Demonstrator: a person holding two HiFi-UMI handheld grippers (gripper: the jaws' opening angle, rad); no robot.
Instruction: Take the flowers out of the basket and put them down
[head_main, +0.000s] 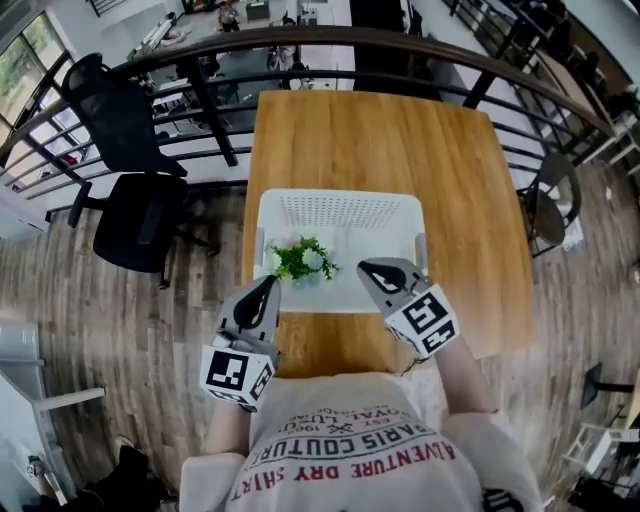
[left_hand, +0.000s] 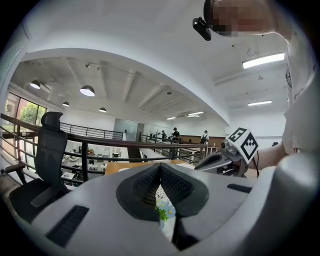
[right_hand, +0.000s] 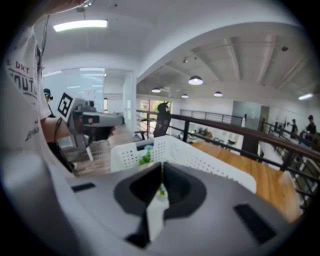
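While the flowers sit in the near-left corner of the white basket on the table, the left gripper and right gripper, both closed, hover at its near rim; a black chair and railing border the table.

Flowers mostly hidden (behind left tongs)

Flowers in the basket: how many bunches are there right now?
1. One small bunch of flowers sits in the near-left corner of the white basket, just ahead of the left hand-held gripper. Nearly all the basket floor shows, so a hidden one is unlikely.
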